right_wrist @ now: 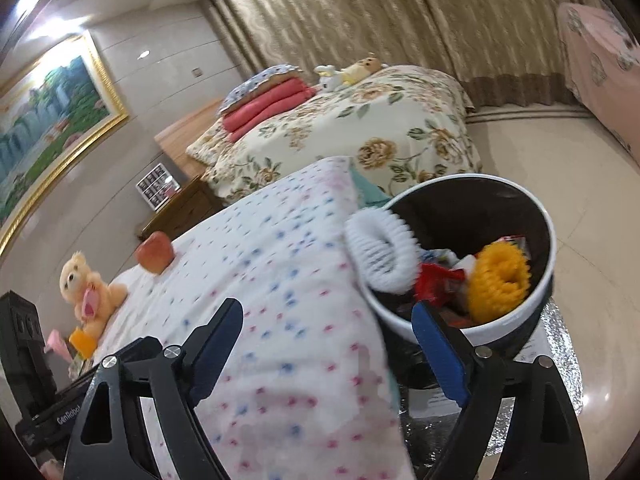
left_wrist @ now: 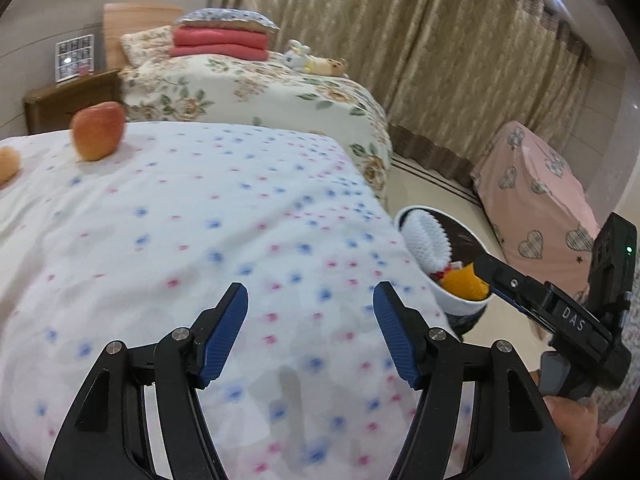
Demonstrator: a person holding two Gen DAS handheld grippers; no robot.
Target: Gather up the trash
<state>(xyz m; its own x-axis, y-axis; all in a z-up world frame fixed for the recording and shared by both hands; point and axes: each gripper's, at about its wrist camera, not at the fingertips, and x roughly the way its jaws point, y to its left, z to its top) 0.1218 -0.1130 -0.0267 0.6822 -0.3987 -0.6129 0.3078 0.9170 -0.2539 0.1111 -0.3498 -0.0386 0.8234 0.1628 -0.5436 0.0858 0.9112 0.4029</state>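
Observation:
A white trash bin [right_wrist: 549, 240] with a black inside stands on the floor at the corner of the dotted bed [right_wrist: 280, 280]. In it lie a white foam fruit net [right_wrist: 380, 252], a yellow foam net [right_wrist: 500, 280] and red wrappers [right_wrist: 434, 280]. My right gripper [right_wrist: 326, 308] is open and holds nothing; its right finger is just in front of the bin's near rim. My left gripper [left_wrist: 311, 292] hangs open and holds nothing over the dotted sheet [left_wrist: 200, 220], left of the bin [left_wrist: 460, 304]. An apple [left_wrist: 98, 130] sits far back on the bed.
A teddy bear [right_wrist: 86, 288] sits on the bed's far left beside small pink and orange items. Beyond stand a floral bed [left_wrist: 260, 88], a wooden nightstand [left_wrist: 68, 100] and pink-covered furniture [left_wrist: 532, 200]. A silver mat [right_wrist: 560, 360] lies under the bin on the tiled floor.

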